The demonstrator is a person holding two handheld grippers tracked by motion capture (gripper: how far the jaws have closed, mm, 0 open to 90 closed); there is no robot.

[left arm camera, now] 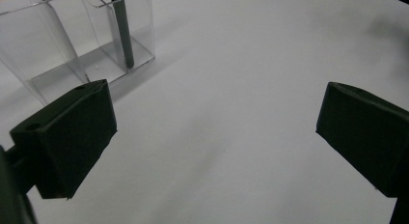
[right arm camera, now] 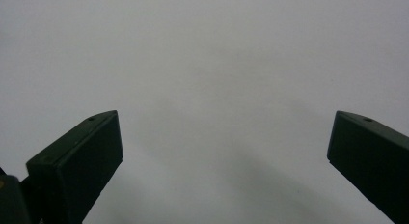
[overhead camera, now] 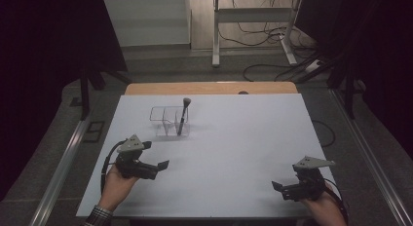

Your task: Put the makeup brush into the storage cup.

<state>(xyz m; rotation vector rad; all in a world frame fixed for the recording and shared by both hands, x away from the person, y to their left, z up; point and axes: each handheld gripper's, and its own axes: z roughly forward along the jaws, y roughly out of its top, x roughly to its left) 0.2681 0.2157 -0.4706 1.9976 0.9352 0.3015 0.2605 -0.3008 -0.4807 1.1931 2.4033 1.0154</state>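
Note:
A clear plastic organizer (overhead camera: pixel 165 120) with several compartments stands on the white table (overhead camera: pixel 234 138), left of centre toward the back. A dark makeup brush (overhead camera: pixel 182 116) stands upright in its right compartment, bristles up. In the left gripper view the organizer (left arm camera: pixel 62 45) fills the upper left, with the brush handle (left arm camera: pixel 123 31) inside. My left gripper (overhead camera: pixel 163 165) rests at the near left, jaws wide apart and empty (left arm camera: pixel 214 132). My right gripper (overhead camera: pixel 276 185) rests at the near right, also open over bare table (right arm camera: pixel 224 156).
The white sheet covers a wooden tabletop (overhead camera: pixel 209 87) whose far edge shows. Beyond it are a desk frame (overhead camera: pixel 253 31) and loose cables (overhead camera: pixel 263 65) on the floor. Metal rails (overhead camera: pixel 58 172) run along both sides of the table.

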